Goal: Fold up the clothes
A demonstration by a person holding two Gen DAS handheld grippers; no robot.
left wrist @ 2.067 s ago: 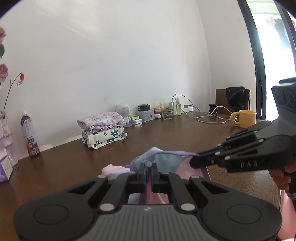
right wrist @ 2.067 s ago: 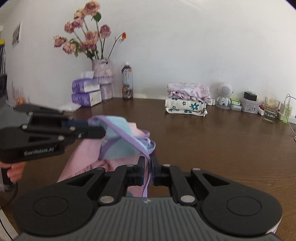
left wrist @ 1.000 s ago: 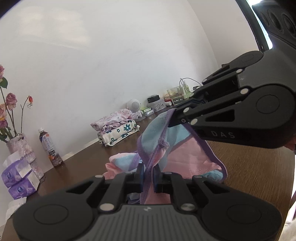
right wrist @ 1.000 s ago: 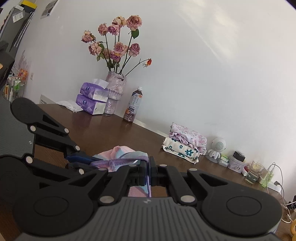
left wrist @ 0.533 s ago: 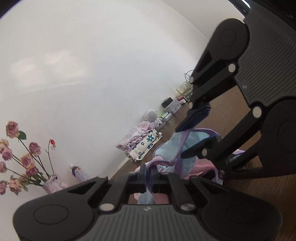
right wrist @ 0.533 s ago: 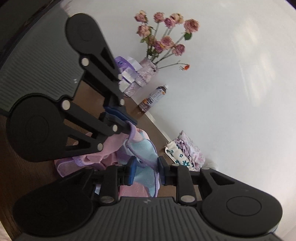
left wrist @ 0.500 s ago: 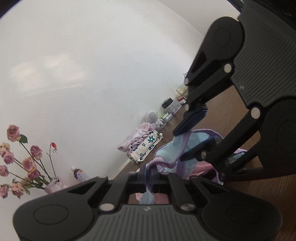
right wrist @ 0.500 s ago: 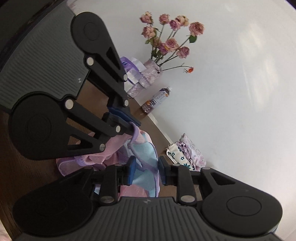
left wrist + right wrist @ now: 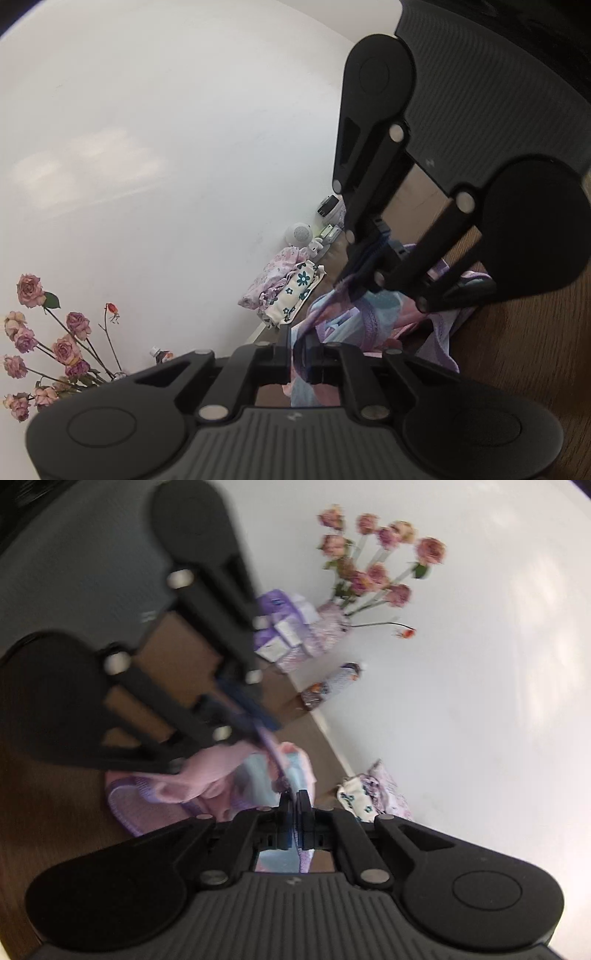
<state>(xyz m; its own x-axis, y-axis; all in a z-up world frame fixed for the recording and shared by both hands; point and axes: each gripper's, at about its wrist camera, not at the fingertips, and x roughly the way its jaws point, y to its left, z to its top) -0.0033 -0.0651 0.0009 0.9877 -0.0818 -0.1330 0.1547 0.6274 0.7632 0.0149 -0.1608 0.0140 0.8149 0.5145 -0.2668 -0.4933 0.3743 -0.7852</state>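
Observation:
A small pink and light-blue garment point(image 9: 376, 314) with purple trim hangs between both grippers just above the brown table point(image 9: 524, 332). In the left wrist view my left gripper point(image 9: 299, 354) is shut on a purple-trimmed edge. The right gripper point(image 9: 360, 273) comes in from the upper right, shut on another edge. In the blurred right wrist view my right gripper point(image 9: 294, 812) pinches the garment point(image 9: 258, 775), and the left gripper point(image 9: 258, 720) holds the purple trim from the left. Part of the cloth still rests bunched on the table point(image 9: 55, 775).
A folded stack of floral clothes point(image 9: 284, 284) lies by the white wall, next to a white round gadget point(image 9: 299, 234). Farther left stand a vase of pink roses point(image 9: 369, 576), purple tissue packs point(image 9: 284, 627) and a drink bottle point(image 9: 332, 683).
The right gripper, open half a second ago, has shut on the garment's edge. Both grippers have rolled and drawn closer together. The left gripper has kept its hold.

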